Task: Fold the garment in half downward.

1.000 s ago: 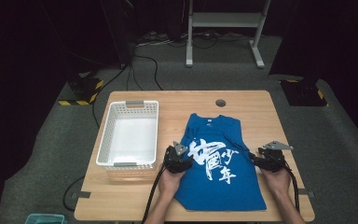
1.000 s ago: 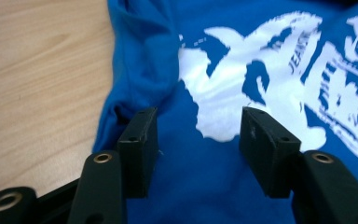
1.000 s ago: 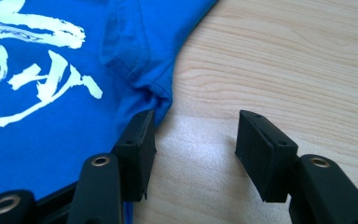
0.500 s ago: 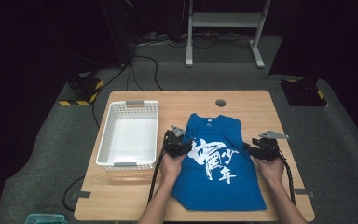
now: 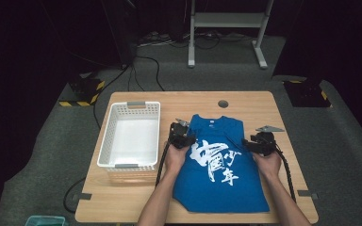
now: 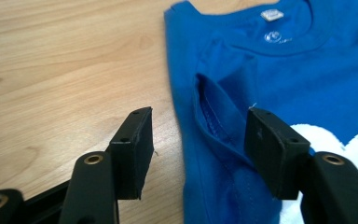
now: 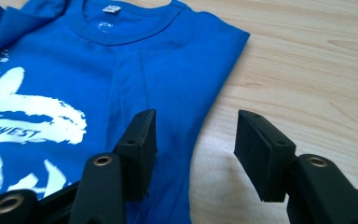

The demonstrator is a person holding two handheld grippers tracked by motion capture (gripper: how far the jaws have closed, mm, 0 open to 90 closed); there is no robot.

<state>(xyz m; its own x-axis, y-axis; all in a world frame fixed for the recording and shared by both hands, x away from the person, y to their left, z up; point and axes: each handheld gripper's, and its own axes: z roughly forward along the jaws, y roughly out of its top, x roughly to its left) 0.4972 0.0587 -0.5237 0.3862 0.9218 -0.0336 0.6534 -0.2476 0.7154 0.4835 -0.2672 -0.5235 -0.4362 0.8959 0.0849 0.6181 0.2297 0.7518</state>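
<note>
A blue T-shirt point(image 5: 226, 188) with white print lies flat on the wooden table point(image 5: 250, 101), collar away from me and sleeves folded in. My left gripper point(image 5: 181, 134) is at the shirt's left shoulder edge. Its jaws have just been opening. In the left gripper view the left gripper point(image 6: 198, 154) stands open over the folded sleeve of the shirt point(image 6: 307, 74), with neither pad pressing on it. My right gripper point(image 5: 259, 141) is at the shirt's right edge. The right gripper point(image 7: 196, 149) is open astride the hem of the shirt point(image 7: 168, 60), one jaw over cloth and one over bare wood.
An empty white plastic basket point(image 5: 143, 104) stands on the table's left part, close to my left hand. A round cable hole point(image 5: 223, 103) sits near the far edge. Cables point(image 5: 141, 70) and a metal stand point(image 5: 226, 28) are on the floor beyond.
Both hands have slid away from me along the shirt's sides toward the collar. The right one also came slightly inward. The shirt lies as before.
</note>
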